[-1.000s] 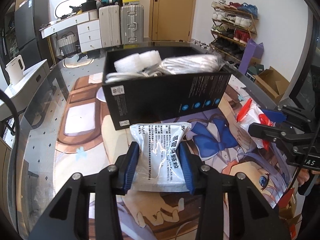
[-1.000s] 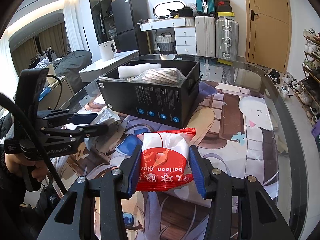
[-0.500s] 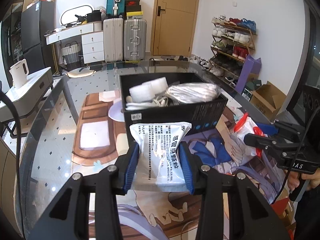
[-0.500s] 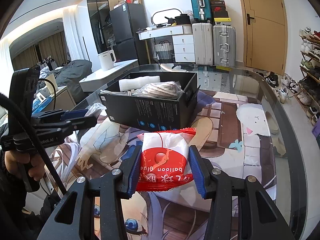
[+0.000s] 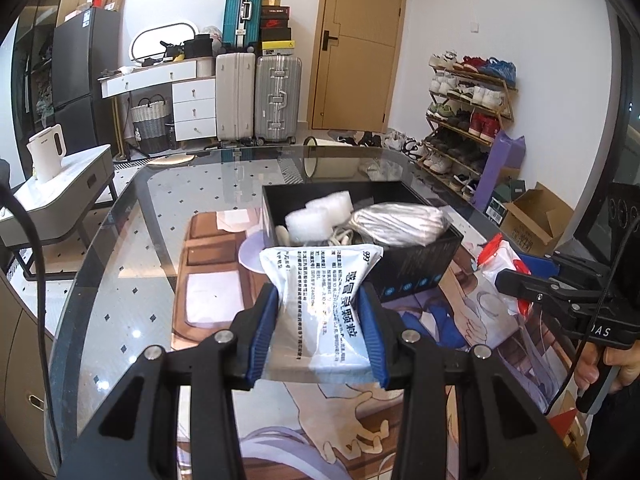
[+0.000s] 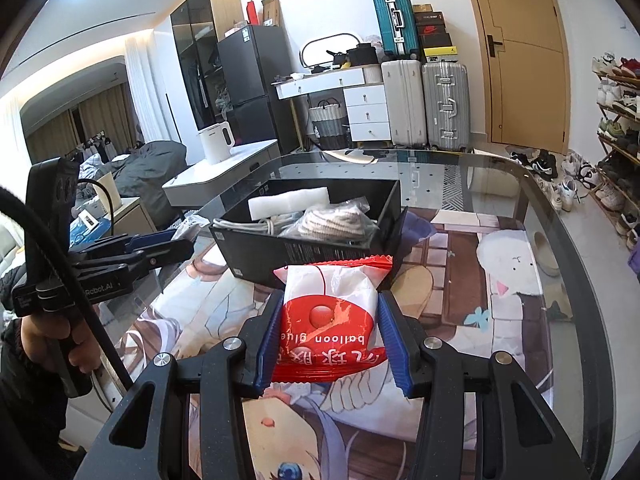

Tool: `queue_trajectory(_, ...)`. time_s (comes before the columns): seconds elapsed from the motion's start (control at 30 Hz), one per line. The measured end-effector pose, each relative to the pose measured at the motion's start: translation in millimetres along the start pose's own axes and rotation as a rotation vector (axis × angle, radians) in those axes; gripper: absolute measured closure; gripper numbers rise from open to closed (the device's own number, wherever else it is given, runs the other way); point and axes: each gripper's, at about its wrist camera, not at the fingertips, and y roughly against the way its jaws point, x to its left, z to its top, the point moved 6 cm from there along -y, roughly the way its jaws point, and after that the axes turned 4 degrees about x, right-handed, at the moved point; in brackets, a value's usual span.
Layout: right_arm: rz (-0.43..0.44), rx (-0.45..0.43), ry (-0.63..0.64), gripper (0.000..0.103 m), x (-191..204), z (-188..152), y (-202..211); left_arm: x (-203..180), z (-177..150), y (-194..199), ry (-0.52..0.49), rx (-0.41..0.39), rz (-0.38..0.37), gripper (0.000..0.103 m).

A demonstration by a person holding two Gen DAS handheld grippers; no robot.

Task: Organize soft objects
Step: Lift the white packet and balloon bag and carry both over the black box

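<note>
My left gripper point(image 5: 318, 328) is shut on a white pouch point(image 5: 320, 300) with black print and holds it above the table, in front of the black box point(image 5: 412, 264). My right gripper point(image 6: 328, 340) is shut on a red and white balloon glue packet point(image 6: 332, 312), also held in the air in front of the same box point(image 6: 300, 250). The box holds white foam rolls point(image 5: 320, 220), a bagged rope bundle point(image 5: 396, 220) and a white cable. The right gripper and its packet point(image 5: 500, 272) show at the right of the left wrist view.
The glass table point(image 5: 132, 240) carries an anime-print mat point(image 6: 500, 280). The left gripper point(image 6: 132, 256) shows at the left of the right wrist view. Suitcases point(image 5: 256, 96), a dresser, a door and a shoe rack point(image 5: 468, 104) stand beyond the table.
Both grippers have risen and drawn back from the box with their packets. The box now looks smaller, farther away and seen from above.
</note>
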Motion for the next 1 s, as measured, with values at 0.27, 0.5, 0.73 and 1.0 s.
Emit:
queue_trajectory(0.27,-0.005,-0.020,0.017,0.056,7.4,27.5,5.6,4.6,10.2,3.3,0.013,-0.022,-0.012,0.063)
queue_trajectory(0.5,-0.011,-0.022,0.015,0.056,6.8,48.5,2.7,8.3,26.0,1.7,0.019,-0.036,-0.020,0.063)
queue_trajectory(0.73,-0.019,-0.009,0.033,0.056,11.8,64.5,-6.8,7.0,39.7,-5.5,0.014,-0.043,-0.031,0.063)
queue_trajectory(1.0,-0.022,-0.014,0.039,0.056,14.1,82.0,-14.7,5.9,53.3,-15.5,0.001,-0.049,-0.034,0.063)
